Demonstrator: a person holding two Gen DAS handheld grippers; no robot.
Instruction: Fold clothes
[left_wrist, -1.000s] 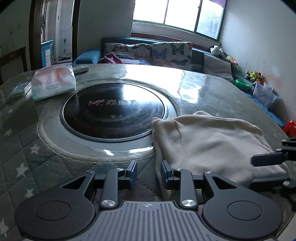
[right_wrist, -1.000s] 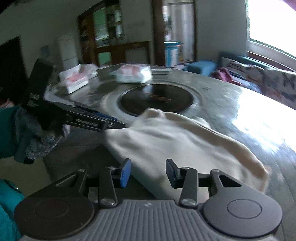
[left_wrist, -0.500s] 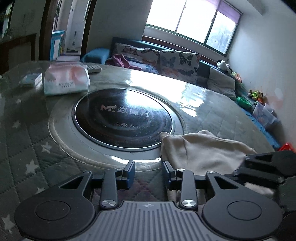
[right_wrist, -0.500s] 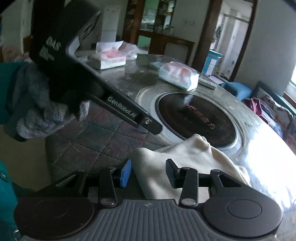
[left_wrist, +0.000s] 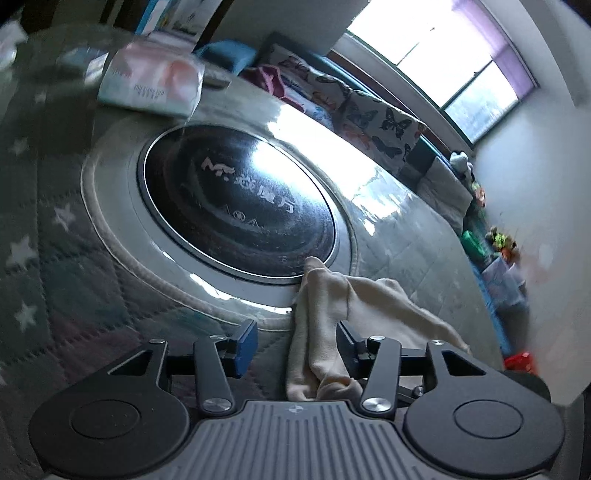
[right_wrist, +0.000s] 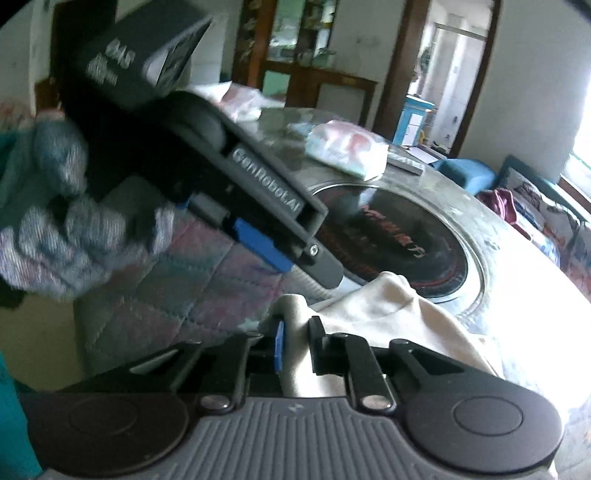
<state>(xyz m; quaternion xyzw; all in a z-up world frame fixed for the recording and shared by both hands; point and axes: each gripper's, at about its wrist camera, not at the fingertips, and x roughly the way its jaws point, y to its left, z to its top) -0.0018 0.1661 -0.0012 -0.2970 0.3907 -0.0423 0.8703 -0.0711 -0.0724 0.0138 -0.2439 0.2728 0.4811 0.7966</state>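
A cream garment (left_wrist: 325, 295) lies bunched on the round table, just in front of the black hob disc (left_wrist: 236, 206). My left gripper (left_wrist: 295, 339) is rolled sideways and its jaws are opening. A fold of the garment stands between them, close to the right finger; the blue left pad (left_wrist: 245, 341) is clear of it. My right gripper (right_wrist: 297, 341) is closing, its pads pinching the garment's (right_wrist: 388, 314) near edge. In the right wrist view a gloved hand (right_wrist: 55, 221) holds the left gripper (right_wrist: 291, 258) just above the cloth.
The table has a quilted star-print cover (left_wrist: 44, 280). A tissue pack (left_wrist: 151, 81) lies beyond the hob, and a second pack (right_wrist: 240, 99) further off. A sofa with butterfly cushions (left_wrist: 380, 122) and toys (left_wrist: 498, 240) stand past the table's far edge.
The left gripper has rolled and its jaws have widened around a fold of the garment. The right jaws have closed on the garment's edge. The cloth is more bunched up.
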